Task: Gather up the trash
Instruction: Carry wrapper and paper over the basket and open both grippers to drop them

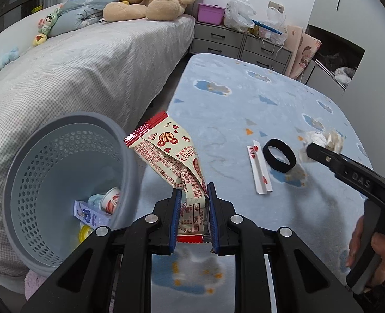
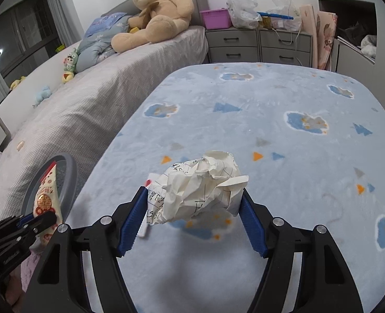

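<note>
A: Snack wrapper (image 1: 176, 161), clamped in the left gripper (image 1: 192, 198), hanging beside the grey bin's (image 1: 62, 120) rim!

B: And the crumpled paper ball (image 2: 200, 187)?

A: Squeezed between the right gripper's (image 2: 192, 200) blue pads (image 2: 252, 224), above the blue blanket (image 2: 270, 104). Card strip (image 1: 260, 172) and black band (image 1: 279, 159) lie there.

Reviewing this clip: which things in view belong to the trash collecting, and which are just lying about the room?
Part of the job:
- snack wrapper, clamped in the left tool
- crumpled paper, between the right tool's fingers
- grey bin, already holding trash
- folded card strip on the blanket, probably

Just lying about:
- teddy bear
- purple box
- black band, unclear whether trash
</note>
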A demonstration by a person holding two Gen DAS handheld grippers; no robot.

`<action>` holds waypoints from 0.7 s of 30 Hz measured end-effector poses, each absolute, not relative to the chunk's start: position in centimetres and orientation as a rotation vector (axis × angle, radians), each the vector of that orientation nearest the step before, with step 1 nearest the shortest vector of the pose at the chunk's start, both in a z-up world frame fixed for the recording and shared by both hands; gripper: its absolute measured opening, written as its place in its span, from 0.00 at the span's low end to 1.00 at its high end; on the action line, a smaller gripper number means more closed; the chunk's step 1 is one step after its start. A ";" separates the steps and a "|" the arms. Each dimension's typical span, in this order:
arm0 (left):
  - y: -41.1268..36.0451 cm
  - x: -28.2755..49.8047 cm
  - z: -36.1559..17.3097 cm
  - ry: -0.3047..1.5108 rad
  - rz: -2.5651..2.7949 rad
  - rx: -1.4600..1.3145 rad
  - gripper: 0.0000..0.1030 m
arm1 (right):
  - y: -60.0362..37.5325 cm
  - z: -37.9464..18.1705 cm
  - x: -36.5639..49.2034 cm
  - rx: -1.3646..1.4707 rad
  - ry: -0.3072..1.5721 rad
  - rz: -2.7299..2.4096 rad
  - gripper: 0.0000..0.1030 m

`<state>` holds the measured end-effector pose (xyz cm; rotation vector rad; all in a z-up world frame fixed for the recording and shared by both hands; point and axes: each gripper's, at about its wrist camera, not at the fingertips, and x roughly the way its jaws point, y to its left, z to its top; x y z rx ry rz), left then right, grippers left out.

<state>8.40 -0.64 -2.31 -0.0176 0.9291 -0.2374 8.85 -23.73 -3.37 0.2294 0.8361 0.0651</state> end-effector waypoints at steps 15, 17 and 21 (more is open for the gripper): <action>10.0 8.0 -2.6 0.909 -0.133 -0.068 0.19 | -11.3 -1.5 8.3 0.180 0.843 0.238 0.66; 11.5 8.0 -2.7 0.908 -0.118 -0.076 0.19 | -9.4 -1.4 8.7 0.160 0.851 0.267 0.66; 14.5 8.3 -3.0 0.907 -0.083 -0.086 0.19 | -5.7 -1.4 9.4 0.125 0.865 0.322 0.66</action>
